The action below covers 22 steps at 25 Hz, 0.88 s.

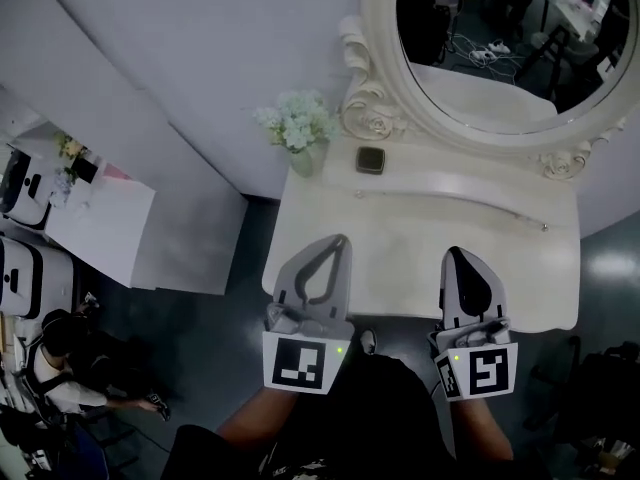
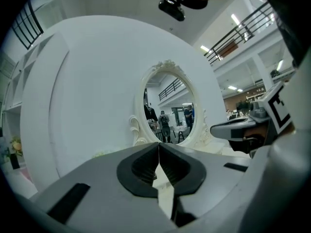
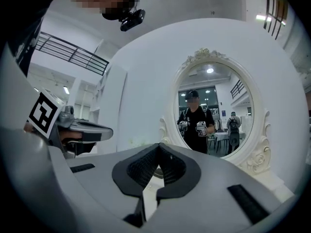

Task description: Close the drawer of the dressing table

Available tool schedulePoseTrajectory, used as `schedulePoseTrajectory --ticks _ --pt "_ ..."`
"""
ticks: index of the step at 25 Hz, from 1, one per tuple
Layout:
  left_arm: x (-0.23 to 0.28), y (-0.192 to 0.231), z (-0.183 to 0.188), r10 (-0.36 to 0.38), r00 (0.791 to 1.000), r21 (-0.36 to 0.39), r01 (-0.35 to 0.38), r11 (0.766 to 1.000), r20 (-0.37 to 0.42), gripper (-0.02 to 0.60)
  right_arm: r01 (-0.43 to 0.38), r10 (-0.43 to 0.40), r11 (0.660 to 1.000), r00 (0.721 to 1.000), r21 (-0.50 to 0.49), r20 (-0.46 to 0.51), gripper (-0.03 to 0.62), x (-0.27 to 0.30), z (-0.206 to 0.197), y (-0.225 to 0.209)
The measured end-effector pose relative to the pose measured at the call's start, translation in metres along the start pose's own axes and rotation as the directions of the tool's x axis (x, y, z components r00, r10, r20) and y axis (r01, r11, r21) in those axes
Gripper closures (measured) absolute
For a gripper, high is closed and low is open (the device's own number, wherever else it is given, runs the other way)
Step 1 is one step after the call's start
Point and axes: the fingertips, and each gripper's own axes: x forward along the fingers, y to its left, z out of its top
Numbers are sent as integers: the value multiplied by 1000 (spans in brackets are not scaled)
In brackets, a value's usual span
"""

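left gripper (image 1: 338,244): jaws were together, nothing between, above dressing table's front edge, left part
right gripper (image 1: 456,256): jaws were together, empty, above front edge, right part
dressing table (image 1: 420,230): stood against the white wall, below both grippers
drawer: couldn't be made out from above
flowers (image 1: 298,123): back left corner

open room over tabletop (image 1: 430,233) front, flower vase (image 1: 300,136) and dark box (image 1: 370,160) at back, mirror (image 1: 500,53) behind

Left gripper (image 1: 338,240) and right gripper (image 1: 457,254) point level, fingers (image 2: 144,169) apparently closed.
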Motion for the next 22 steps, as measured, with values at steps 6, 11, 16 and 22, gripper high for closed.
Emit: schedulePoseTrajectory --ticks 6,11,16,22 --pt "-7 -3 9 -4 1000 -71 6 997 29 577 52 -52 999 999 7 6 595 -16 2 -15" --pt "-2 -4 21 -41 998 -68 45 997 49 577 100 -100 995 994 -6 41 597 -22 21 -26" --pt "11 -1 38 -85 993 -44 89 995 88 577 169 -167 985 985 -39 43 597 -22 32 -37" --pt "16 -8 44 -144 984 -37 149 988 102 577 230 -228 971 973 -70 33 597 -29 36 -36"
